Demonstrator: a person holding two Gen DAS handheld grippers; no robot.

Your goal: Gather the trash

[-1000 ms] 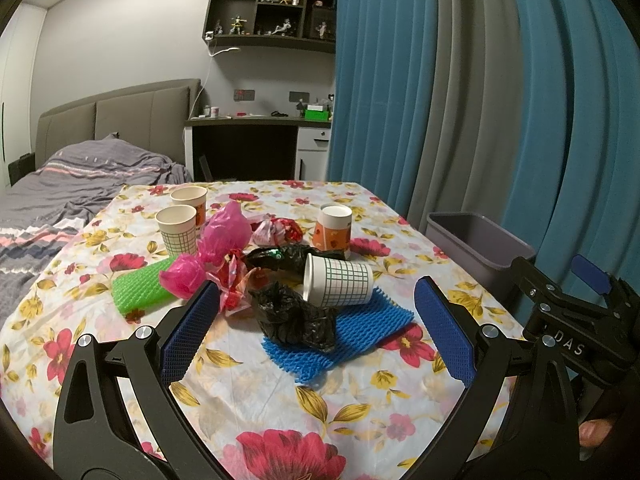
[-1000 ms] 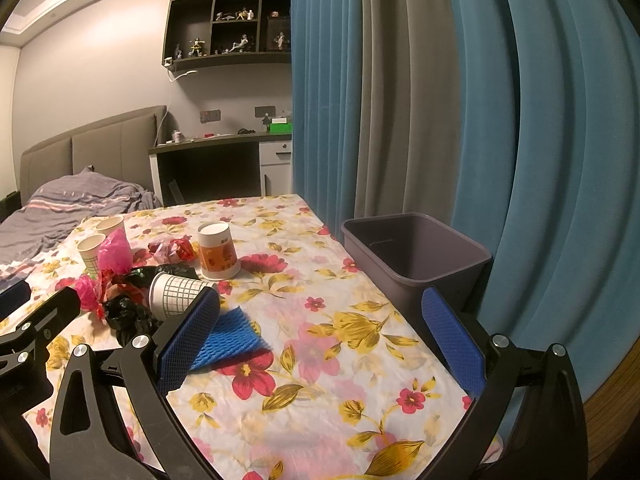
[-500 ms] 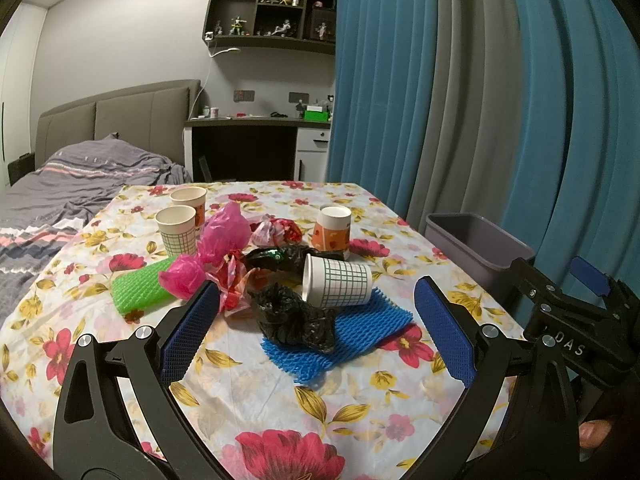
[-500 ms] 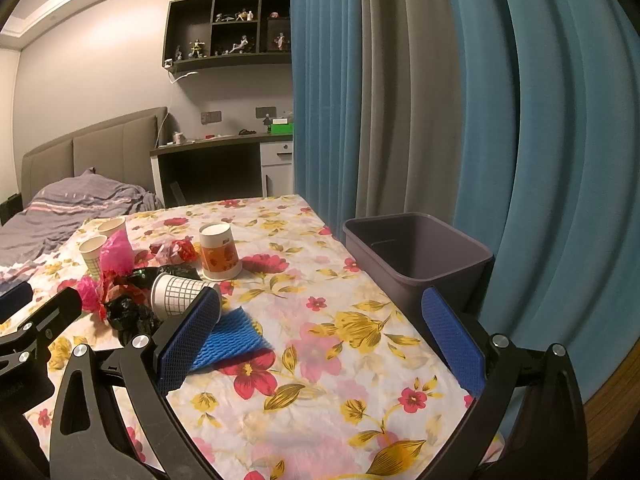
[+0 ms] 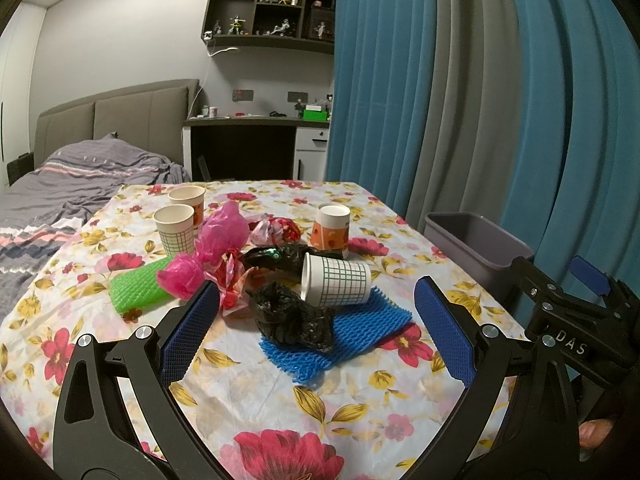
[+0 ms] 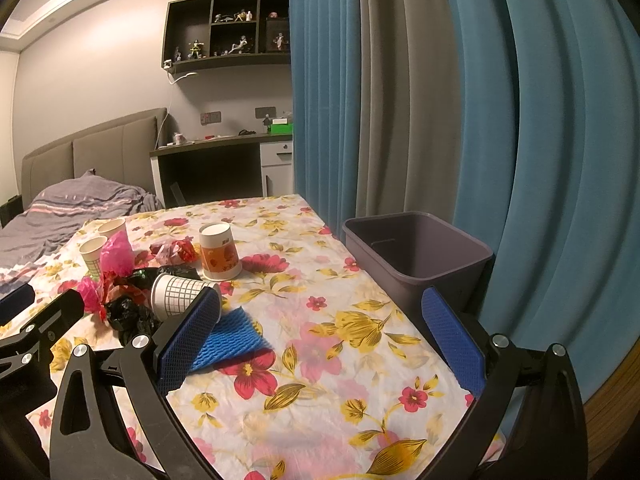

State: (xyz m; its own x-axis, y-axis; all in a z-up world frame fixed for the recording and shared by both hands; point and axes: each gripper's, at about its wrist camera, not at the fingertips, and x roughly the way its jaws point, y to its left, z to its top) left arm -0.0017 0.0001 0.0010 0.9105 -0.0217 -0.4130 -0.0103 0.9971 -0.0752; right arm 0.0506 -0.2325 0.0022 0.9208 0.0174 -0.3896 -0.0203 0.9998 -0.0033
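- My left claw is spread wide and holds nothing, hovering over the flowered bench in front of the trash pile.
- My right claw is just as wide and empty.
- Between the left pads I see a tipped checked cup lying on blue foam netting, touching a crumpled black bag.
- Pink wrappers, green netting and upright cups sit behind.
- The grey bin stands at the bench's right edge.

glossy crumpled black plastic bag on ridged blue foam mesh.
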